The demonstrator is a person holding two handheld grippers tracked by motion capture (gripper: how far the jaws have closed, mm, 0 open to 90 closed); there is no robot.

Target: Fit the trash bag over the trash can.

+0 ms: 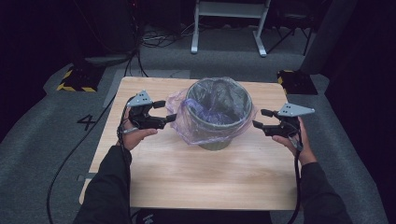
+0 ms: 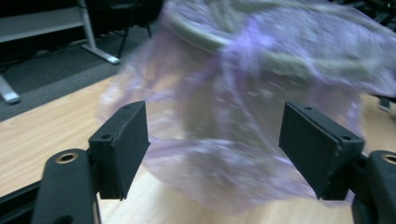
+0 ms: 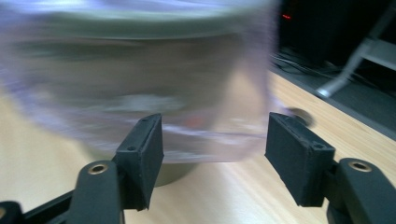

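Both grippers flank a lined bin, jaws wide, ready to take hold of the bag's skirt.

High view: the grey bin (image 1: 215, 122) stands mid-table (image 1: 187, 177), its purple bag (image 1: 187, 122) folded over the rim and hanging loose outside. The left gripper (image 1: 164, 111) and right gripper (image 1: 261, 118) sit on opposite sides, so the film can be caught at two points at once. Left gripper view: jaws spread wide, the drooping bag (image 2: 219, 158) just ahead between them, nothing gripped. Right gripper view: jaws equally wide, facing the blurred bag (image 3: 140, 84) and the bin's base (image 3: 175, 170), empty too.
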